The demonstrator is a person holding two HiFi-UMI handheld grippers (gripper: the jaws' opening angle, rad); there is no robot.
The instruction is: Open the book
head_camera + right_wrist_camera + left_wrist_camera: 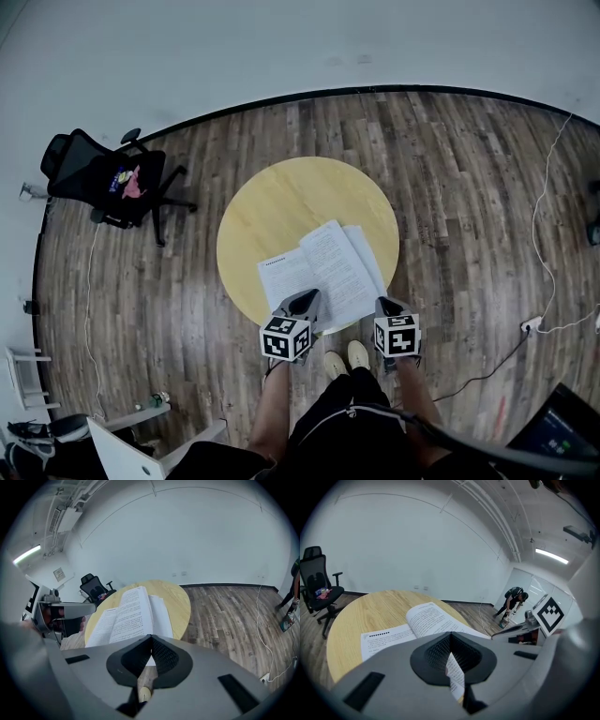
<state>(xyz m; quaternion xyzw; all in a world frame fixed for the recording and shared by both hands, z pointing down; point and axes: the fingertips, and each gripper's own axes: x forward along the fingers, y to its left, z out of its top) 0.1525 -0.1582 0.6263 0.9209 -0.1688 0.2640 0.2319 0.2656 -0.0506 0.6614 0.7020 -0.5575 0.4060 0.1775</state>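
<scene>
The book lies open on the round yellow table, its printed pages facing up, a few right-hand pages fanned. My left gripper hovers over the book's near left corner. In the left gripper view its jaws meet at the tips with nothing pinched; printed page shows through the gap behind them, and the book spreads ahead. My right gripper is at the table's near edge, just right of the book, jaws shut and empty. The book lies ahead on its left.
A black office chair stands on the wood floor to the left. White cables and a plug block lie on the right. My shoes are under the table's near edge. A person bends over by the far doorway.
</scene>
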